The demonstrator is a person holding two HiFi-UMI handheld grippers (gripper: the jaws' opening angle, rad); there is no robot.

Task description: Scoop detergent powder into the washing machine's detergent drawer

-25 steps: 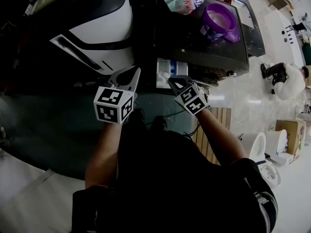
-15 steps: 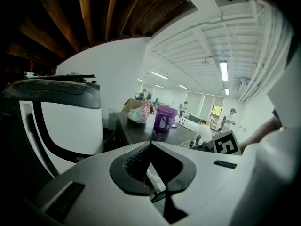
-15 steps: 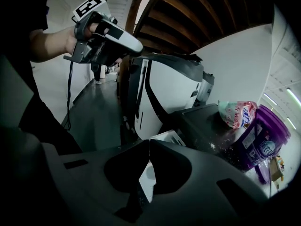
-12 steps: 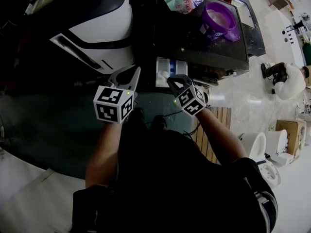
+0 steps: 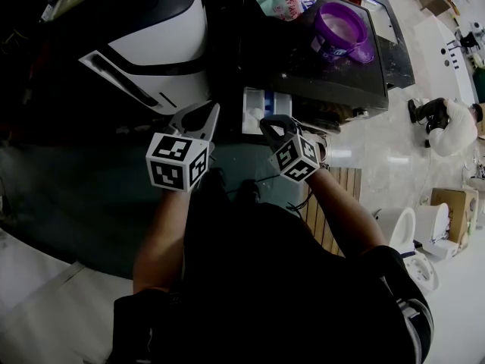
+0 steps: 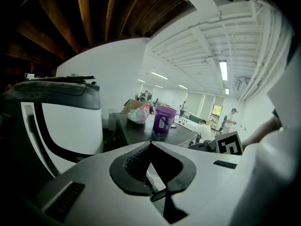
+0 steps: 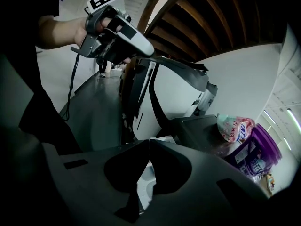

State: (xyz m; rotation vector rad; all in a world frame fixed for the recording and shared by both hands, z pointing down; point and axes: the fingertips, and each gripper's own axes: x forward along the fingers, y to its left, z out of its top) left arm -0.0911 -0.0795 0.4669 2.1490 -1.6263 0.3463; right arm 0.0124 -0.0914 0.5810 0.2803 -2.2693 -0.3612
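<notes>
The detergent drawer [image 5: 261, 106] stands pulled out from the front of the dark washing machine [image 5: 303, 70], white and pale blue inside. A purple detergent tub [image 5: 341, 30] sits open on the machine's top, with a pink bag [image 5: 288, 0] behind it. My right gripper [image 5: 267, 122] hovers at the drawer's near edge, shut with nothing in it; in the right gripper view its tips [image 7: 149, 141] meet and the drawer [image 7: 146, 182] shows below them. My left gripper [image 5: 212, 111] hangs to the drawer's left, also shut and empty [image 6: 150, 143].
A white and black appliance [image 5: 159, 44] stands just left of the washing machine. A wooden slatted mat [image 5: 333, 211] lies on the floor at the right. A person [image 5: 447, 123] crouches far right, near cartons [image 5: 451, 203] and white fixtures [image 5: 409, 230].
My right gripper has edged slightly left and closer to the drawer. The left gripper has stayed where it was.
</notes>
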